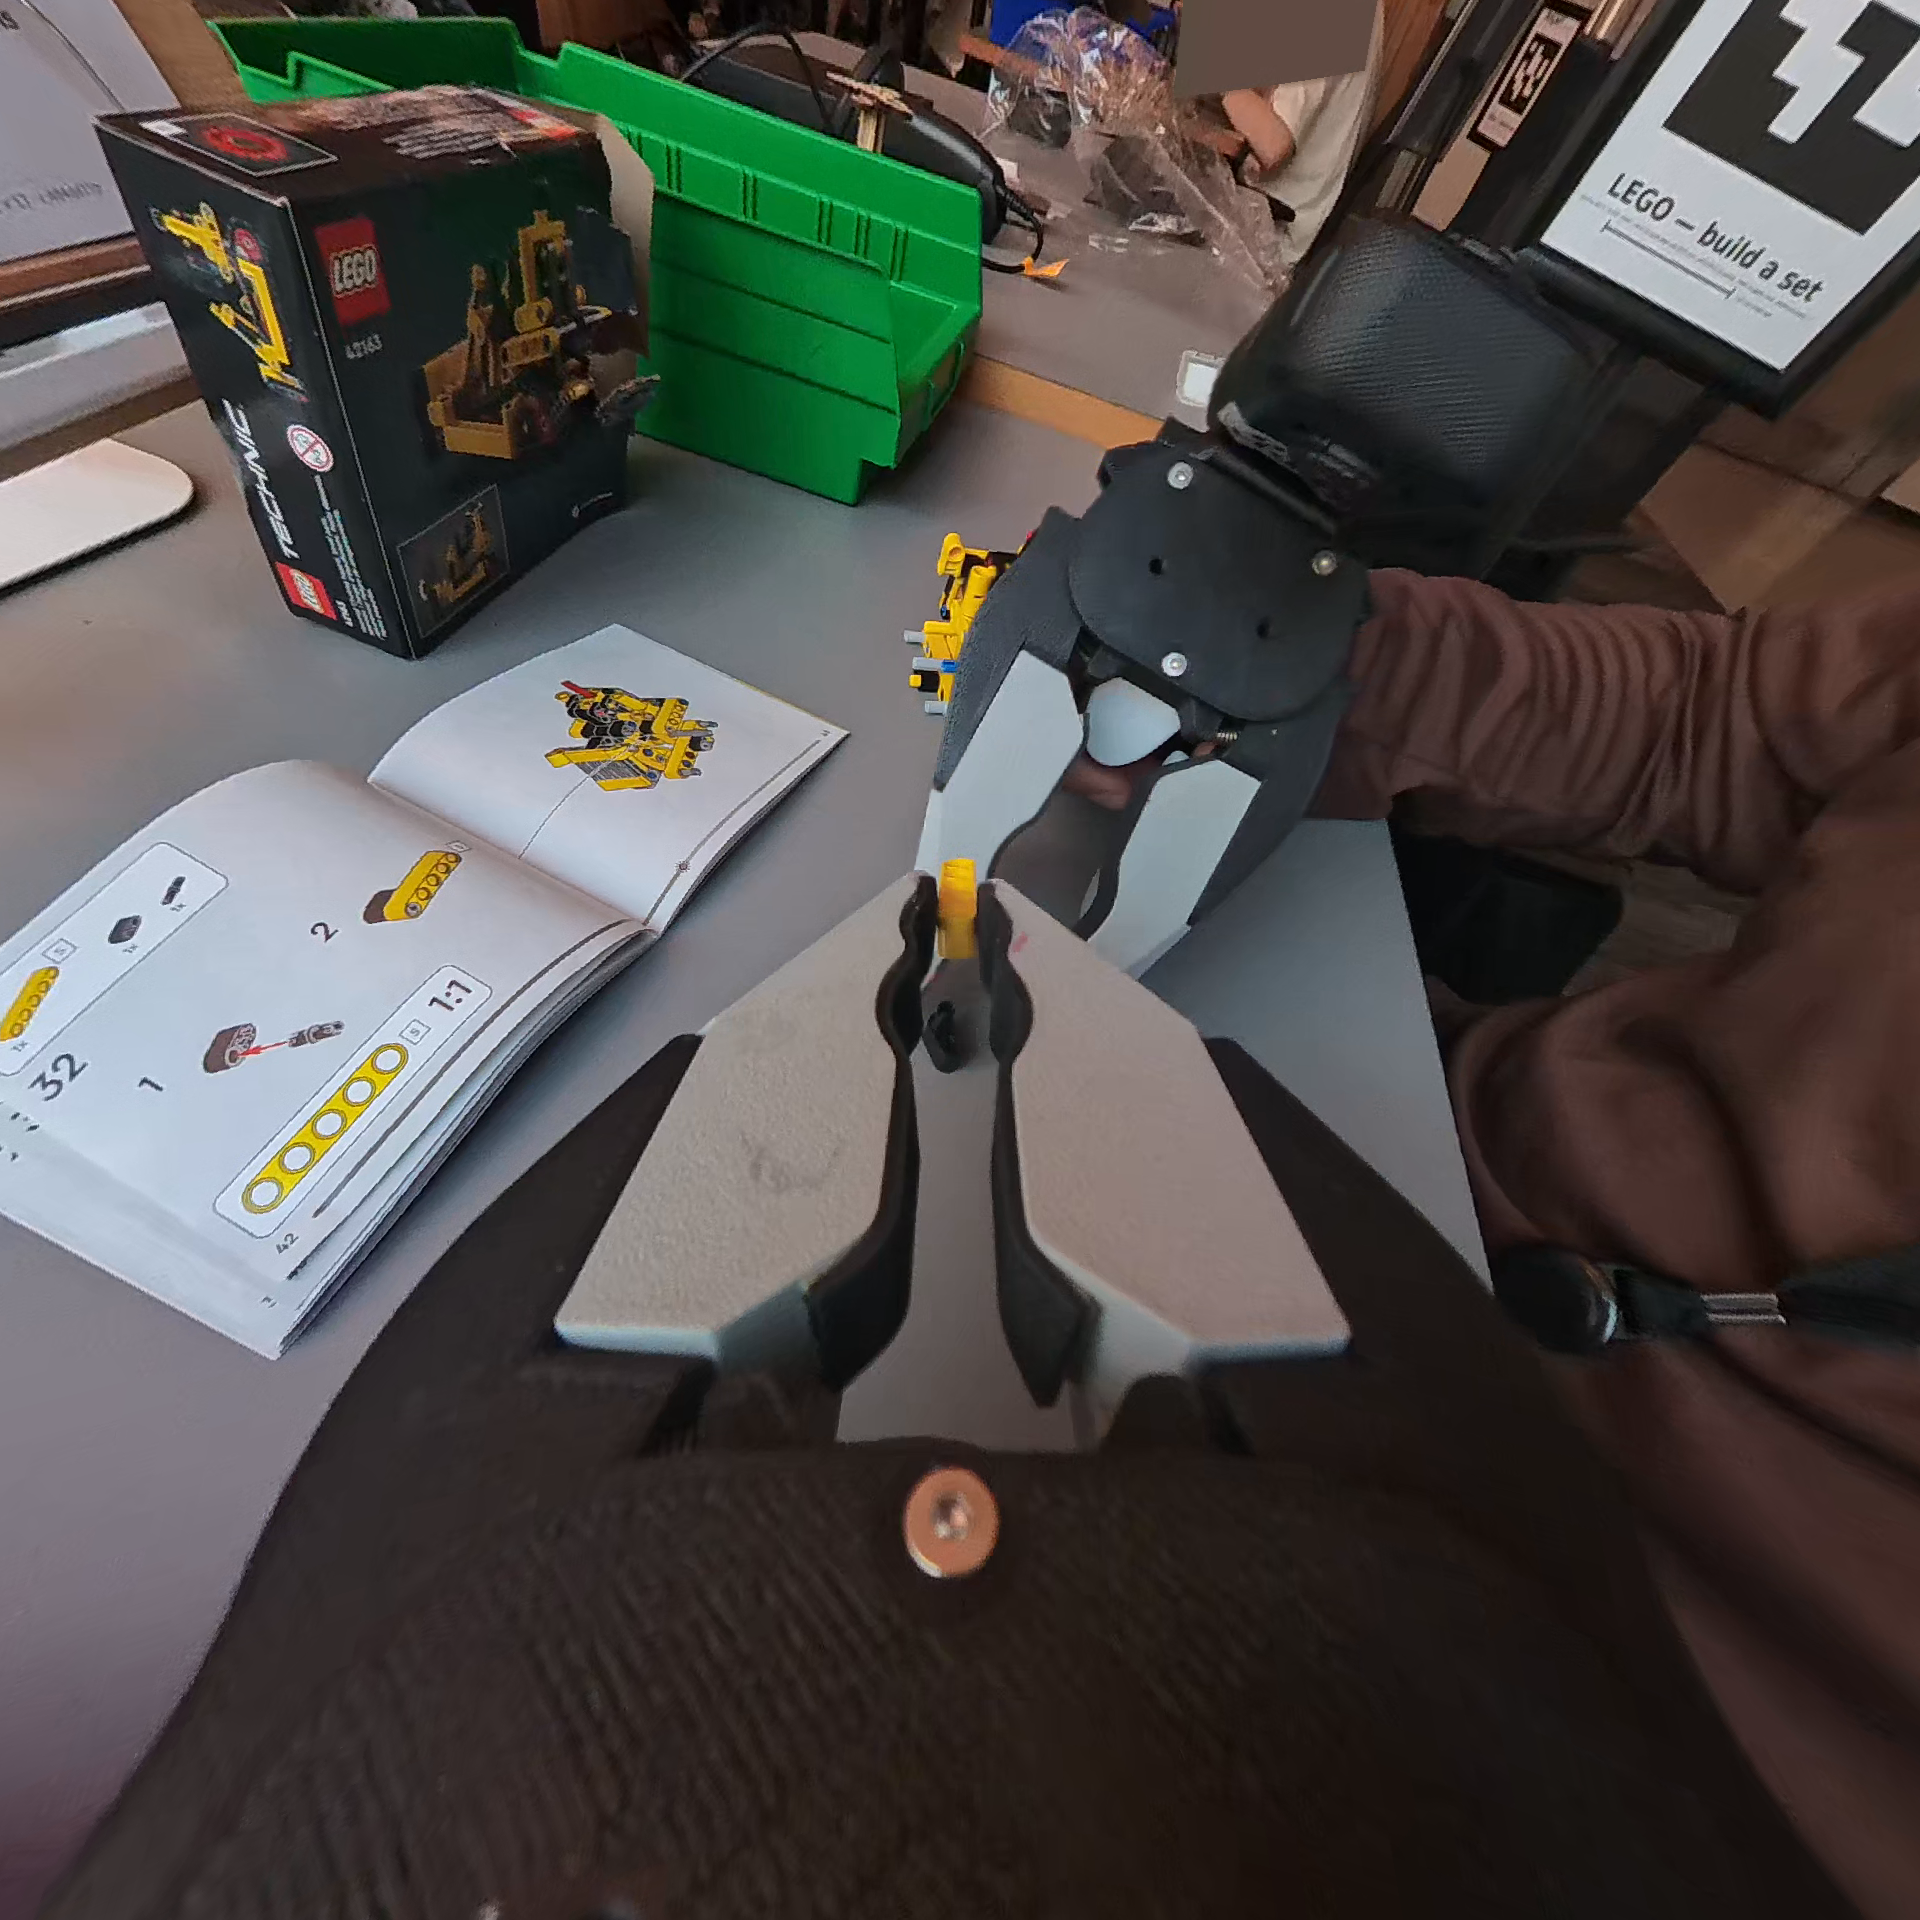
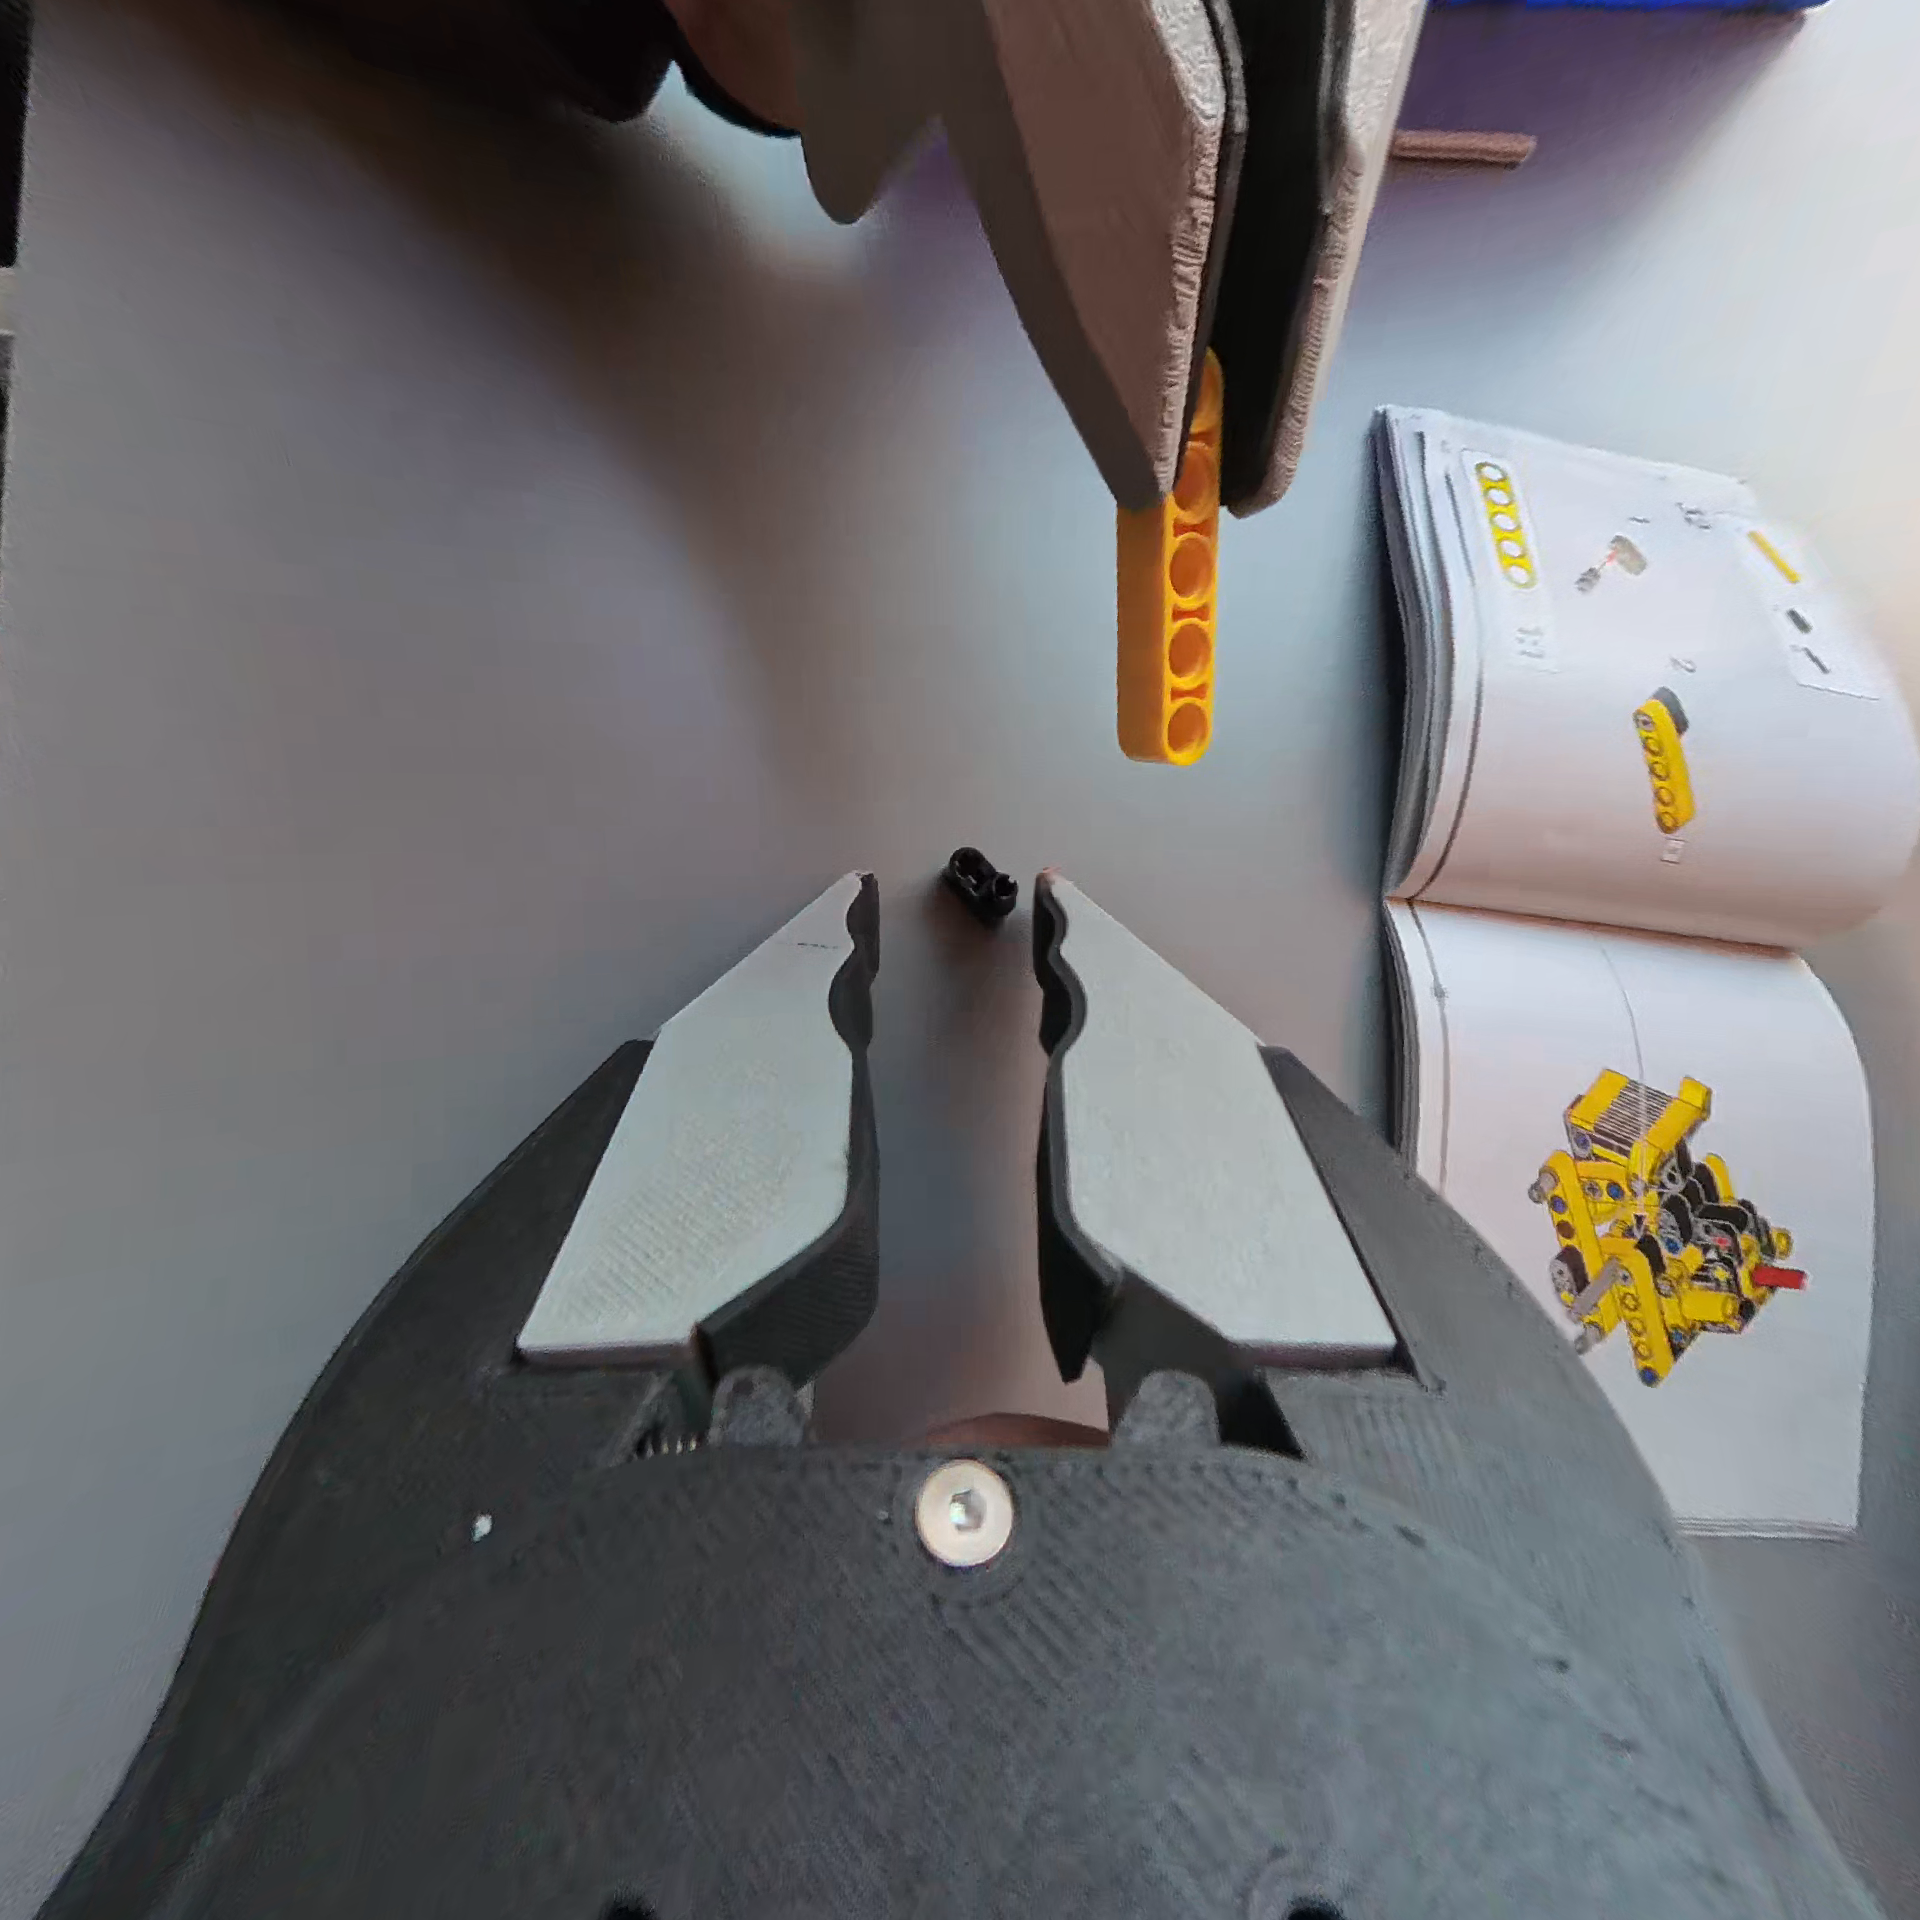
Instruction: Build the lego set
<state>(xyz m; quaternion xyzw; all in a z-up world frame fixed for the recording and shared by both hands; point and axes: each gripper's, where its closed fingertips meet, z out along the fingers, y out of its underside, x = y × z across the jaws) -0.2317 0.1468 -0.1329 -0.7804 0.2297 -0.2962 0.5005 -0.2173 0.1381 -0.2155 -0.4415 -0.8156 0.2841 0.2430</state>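
Grey tabletop (image 2: pixel 416 623) is carrying a small black connector (image 2: pixel 981 884) lying crosswise just ahead of the right tongs (image 2: pixel 954 881), gaping, while the left tongs (image 1: pixel 948 902) are clamping the yellow beam (image 2: pixel 1169 634) lengthwise beyond it.

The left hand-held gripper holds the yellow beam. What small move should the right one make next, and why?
Probably ease the right hand-held gripper forward and close on the small black connector. Its jaws are open, and the connector lies on the grey table just beyond the fingertips, near the yellow beam held by the left hand-held gripper.
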